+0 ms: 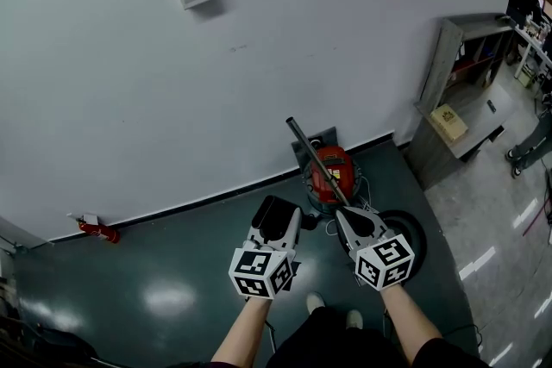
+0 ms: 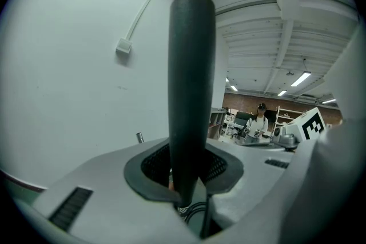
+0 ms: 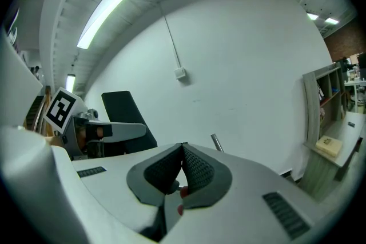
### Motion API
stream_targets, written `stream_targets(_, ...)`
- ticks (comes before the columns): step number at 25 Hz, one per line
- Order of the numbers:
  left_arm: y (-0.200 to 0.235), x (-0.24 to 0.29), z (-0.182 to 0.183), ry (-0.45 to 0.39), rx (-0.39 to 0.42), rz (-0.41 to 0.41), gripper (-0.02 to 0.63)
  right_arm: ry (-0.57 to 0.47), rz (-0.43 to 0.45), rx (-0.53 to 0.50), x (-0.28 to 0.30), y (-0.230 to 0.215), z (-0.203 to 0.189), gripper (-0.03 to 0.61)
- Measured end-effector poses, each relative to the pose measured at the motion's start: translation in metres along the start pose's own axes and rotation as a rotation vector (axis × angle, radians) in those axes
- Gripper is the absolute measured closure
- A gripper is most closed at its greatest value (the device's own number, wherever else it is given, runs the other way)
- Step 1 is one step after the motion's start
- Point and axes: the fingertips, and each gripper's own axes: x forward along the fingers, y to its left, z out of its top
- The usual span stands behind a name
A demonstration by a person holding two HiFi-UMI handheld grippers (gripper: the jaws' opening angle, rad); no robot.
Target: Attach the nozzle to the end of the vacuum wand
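My left gripper (image 1: 278, 232) (image 2: 186, 183) is shut on the black nozzle (image 1: 269, 211) (image 2: 191, 83), which stands upright between its jaws. In the right gripper view the nozzle (image 3: 123, 117) shows at the left. My right gripper (image 1: 347, 216) (image 3: 183, 150) is shut, its tips touching with nothing between them. The thin metal vacuum wand (image 1: 315, 158) slants up from the red canister vacuum (image 1: 332, 172) by the wall, ahead of both grippers. Only the wand's end shows over the jaws: wand (image 2: 139, 137), wand (image 3: 216, 142).
A grey shelf unit (image 1: 444, 73) with a cardboard box (image 1: 448, 123) stands at the right. A small red object (image 1: 99, 230) lies by the wall at the left. A dark round shape (image 1: 410, 228) sits on the floor beside the vacuum. A person (image 2: 260, 118) stands far off.
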Motion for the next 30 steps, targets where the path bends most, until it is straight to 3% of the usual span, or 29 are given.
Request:
stream_targets(16, 0.046, 0.017, 0.0, 0.031, -0.018, -0.031, 0.528, 0.012, -0.051, 0.022, 0.042, -0.004, 0.002, 0.561)
stream_targets(30, 0.089, 0.073, 0.006, 0.043, -0.027, -0.009, 0.528, 0.021, -0.039, 0.041, 0.103, -0.044, 0.008, 0.561)
